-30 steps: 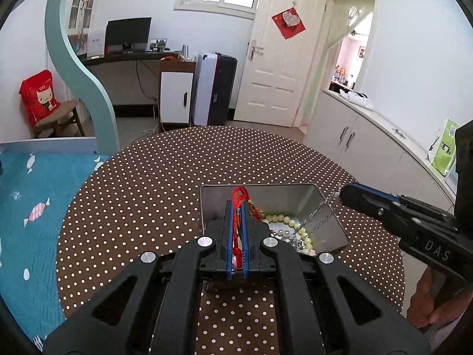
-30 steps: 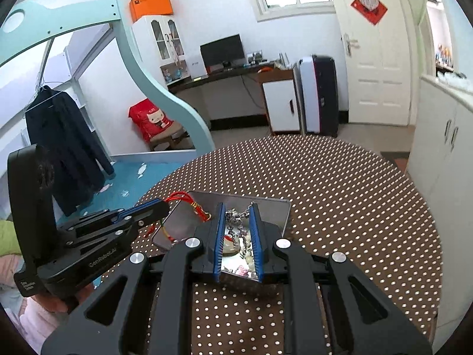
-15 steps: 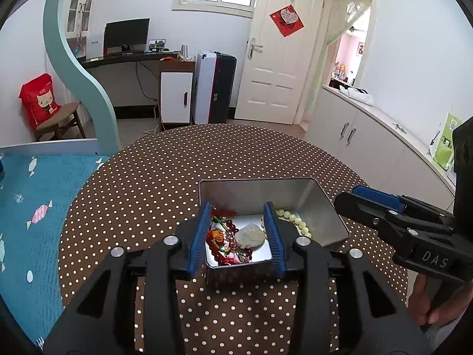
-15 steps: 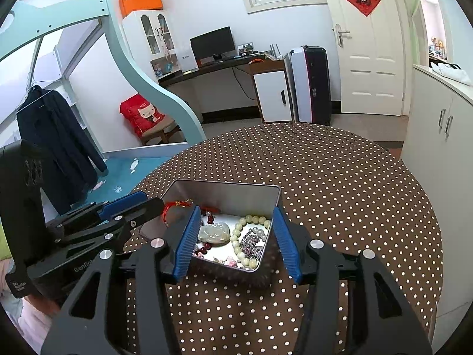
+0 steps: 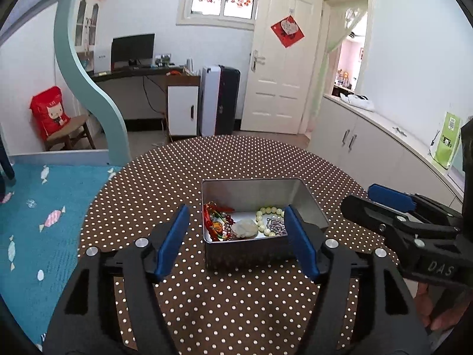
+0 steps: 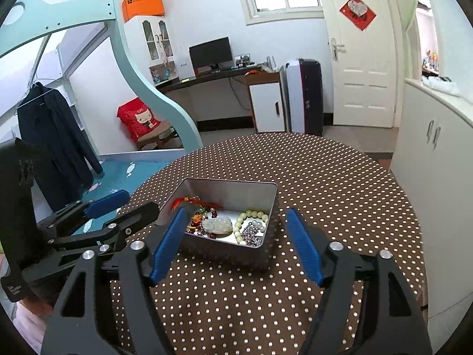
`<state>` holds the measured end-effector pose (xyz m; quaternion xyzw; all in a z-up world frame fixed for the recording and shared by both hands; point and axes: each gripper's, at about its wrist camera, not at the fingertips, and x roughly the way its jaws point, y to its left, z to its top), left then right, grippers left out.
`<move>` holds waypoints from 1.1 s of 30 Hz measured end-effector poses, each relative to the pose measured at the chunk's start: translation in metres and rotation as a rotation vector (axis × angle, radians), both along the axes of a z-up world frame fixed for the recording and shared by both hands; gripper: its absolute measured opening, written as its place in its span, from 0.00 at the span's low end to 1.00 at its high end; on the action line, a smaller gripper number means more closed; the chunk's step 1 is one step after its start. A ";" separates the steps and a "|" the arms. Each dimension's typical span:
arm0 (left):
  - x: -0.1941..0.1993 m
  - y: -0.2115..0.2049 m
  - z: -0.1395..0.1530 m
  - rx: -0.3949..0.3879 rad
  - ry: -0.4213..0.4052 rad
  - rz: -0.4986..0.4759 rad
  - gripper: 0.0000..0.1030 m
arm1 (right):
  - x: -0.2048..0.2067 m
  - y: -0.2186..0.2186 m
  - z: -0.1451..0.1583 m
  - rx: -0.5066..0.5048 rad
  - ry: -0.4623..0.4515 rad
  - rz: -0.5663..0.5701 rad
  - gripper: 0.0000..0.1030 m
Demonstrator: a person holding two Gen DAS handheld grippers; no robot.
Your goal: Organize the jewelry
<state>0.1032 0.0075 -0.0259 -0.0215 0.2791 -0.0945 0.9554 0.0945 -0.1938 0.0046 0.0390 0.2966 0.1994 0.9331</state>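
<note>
An open metal tin point(image 5: 257, 189) point(image 6: 230, 189) stands on the dotted table. In it lie a red cord ornament point(image 5: 215, 219) point(image 6: 192, 201), a pale jade pendant point(image 5: 244, 227) point(image 6: 217, 224), a green bead bracelet point(image 5: 266, 214) point(image 6: 251, 214) and a silvery chain point(image 5: 276, 226) point(image 6: 251, 232). My left gripper point(image 5: 236, 211) point(image 6: 133, 204) hovers at the tin's near side, its jaws opening and nothing pressed between them. My right gripper point(image 6: 235, 213) point(image 5: 381, 204) hovers on the tin's right, its jaws opening too, gripping nothing.
The round table point(image 5: 236, 310) has a brown cloth with white dots; its far edge curves behind the tin. A hand point(image 5: 434, 310) holds the right gripper's handle. Low white cabinets point(image 5: 369, 148) stand to the right, a teal bed frame point(image 5: 88, 88) and blue mat to the left.
Both grippers went from shut to wide open. The left let go of the red cord, the right of the chain. Both pulled back and slightly up from the tin.
</note>
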 end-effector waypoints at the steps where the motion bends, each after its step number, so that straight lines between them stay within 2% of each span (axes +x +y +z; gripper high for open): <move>1: -0.005 -0.001 0.003 0.006 -0.010 0.005 0.68 | -0.005 -0.001 0.002 -0.003 -0.010 -0.006 0.73; 8: -0.045 -0.009 0.025 0.028 -0.092 0.034 0.78 | -0.037 -0.007 0.019 -0.023 -0.084 -0.060 0.86; 16: -0.070 -0.013 0.049 0.032 -0.163 0.064 0.82 | -0.063 -0.012 0.030 -0.036 -0.160 -0.093 0.92; 20: -0.080 -0.015 0.055 0.036 -0.185 0.075 0.82 | -0.070 -0.012 0.034 -0.040 -0.187 -0.095 0.93; 33: -0.093 -0.019 0.058 0.045 -0.202 0.083 0.82 | -0.079 -0.014 0.031 -0.043 -0.198 -0.097 0.93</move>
